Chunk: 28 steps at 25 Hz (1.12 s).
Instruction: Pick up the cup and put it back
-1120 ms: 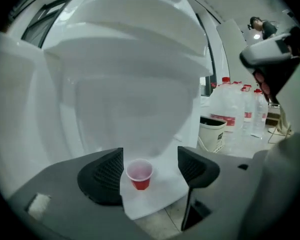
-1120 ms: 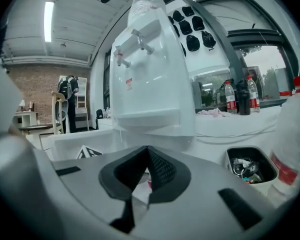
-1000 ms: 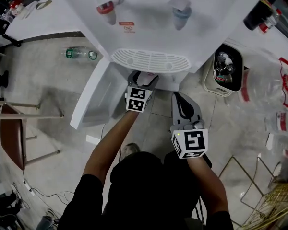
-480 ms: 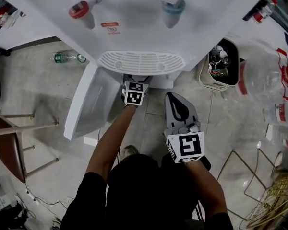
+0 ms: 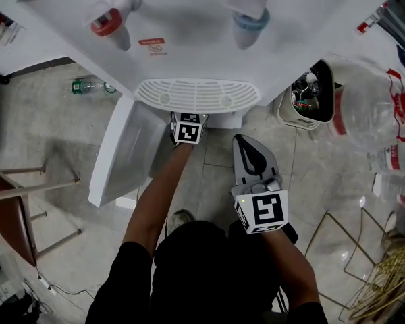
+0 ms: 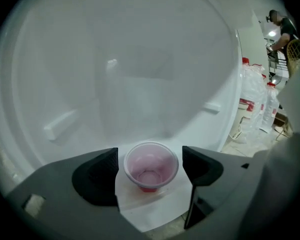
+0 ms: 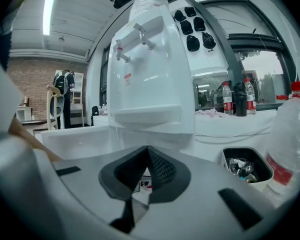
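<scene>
A translucent pink plastic cup [image 6: 149, 165] stands upright on a white shelf inside the water dispenser's lower cabinet [image 6: 140, 84]. My left gripper [image 6: 150, 171] straddles the cup, a dark pad on each side. Its jaws are opening, with a thin gap between each pad and the rim. In the head view only the left gripper's marker cube [image 5: 189, 128] shows, tucked under the drip tray [image 5: 197, 94]; the jaws and cup are hidden there. My right gripper [image 5: 248, 144] hangs over the floor to the right, jaws shut with nothing in them, as the right gripper view [image 7: 147, 156] also shows.
The cabinet door [image 5: 121, 154] swings open to the left. Above are a red tap [image 5: 106, 20] and a blue tap [image 5: 246, 15]. A full waste bin [image 5: 309, 96] and large water bottles [image 5: 378, 113] stand right, a green bottle [image 5: 86, 85] and a chair [image 5: 13, 208] left.
The left gripper has pushed further in under the drip tray, so less of it shows. The right gripper has hardly moved.
</scene>
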Each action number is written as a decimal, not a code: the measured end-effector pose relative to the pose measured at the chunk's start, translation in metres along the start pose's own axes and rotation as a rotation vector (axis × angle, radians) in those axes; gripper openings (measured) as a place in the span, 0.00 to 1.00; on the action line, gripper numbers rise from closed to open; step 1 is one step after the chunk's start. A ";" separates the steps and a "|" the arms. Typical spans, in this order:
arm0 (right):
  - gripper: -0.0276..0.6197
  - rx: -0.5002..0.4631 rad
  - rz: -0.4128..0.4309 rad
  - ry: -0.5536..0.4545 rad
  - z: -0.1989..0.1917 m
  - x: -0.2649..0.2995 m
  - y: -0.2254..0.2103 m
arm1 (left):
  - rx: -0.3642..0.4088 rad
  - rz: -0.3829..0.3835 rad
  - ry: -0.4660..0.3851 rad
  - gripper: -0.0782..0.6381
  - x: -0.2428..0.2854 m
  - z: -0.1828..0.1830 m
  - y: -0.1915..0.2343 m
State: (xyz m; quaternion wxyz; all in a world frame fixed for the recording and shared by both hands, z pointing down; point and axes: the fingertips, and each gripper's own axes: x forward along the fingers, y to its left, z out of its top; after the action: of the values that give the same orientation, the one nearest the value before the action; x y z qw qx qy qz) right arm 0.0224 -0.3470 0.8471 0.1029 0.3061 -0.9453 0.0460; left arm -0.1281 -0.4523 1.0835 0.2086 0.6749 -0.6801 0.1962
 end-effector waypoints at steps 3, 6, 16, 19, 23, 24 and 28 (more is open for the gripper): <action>0.03 0.002 -0.009 0.002 0.000 -0.001 -0.002 | -0.001 -0.019 0.036 0.64 0.006 -0.004 -0.001; 0.03 -0.003 -0.014 0.001 0.001 -0.002 -0.003 | -0.030 -0.043 0.059 0.63 0.009 -0.012 -0.003; 0.03 -0.010 -0.011 0.004 0.001 -0.003 0.000 | -0.046 -0.053 0.039 0.60 0.002 -0.014 -0.006; 0.03 -0.014 -0.007 0.004 0.000 -0.002 0.000 | -0.031 -0.057 0.022 0.60 -0.004 -0.009 -0.011; 0.03 -0.002 -0.015 0.010 -0.003 -0.001 -0.005 | -0.023 -0.074 0.000 0.60 -0.016 -0.002 -0.017; 0.03 0.001 -0.016 0.013 -0.005 0.000 -0.005 | -0.023 -0.077 -0.004 0.60 -0.020 -0.001 -0.019; 0.03 -0.011 0.001 0.019 -0.009 0.003 -0.005 | -0.037 -0.078 -0.020 0.60 -0.046 0.005 -0.019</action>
State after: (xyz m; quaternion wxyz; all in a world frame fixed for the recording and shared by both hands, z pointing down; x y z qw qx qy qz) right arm 0.0246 -0.3509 0.8566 0.1137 0.3044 -0.9447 0.0440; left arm -0.1093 -0.4172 1.0536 0.2219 0.6989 -0.6586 0.1688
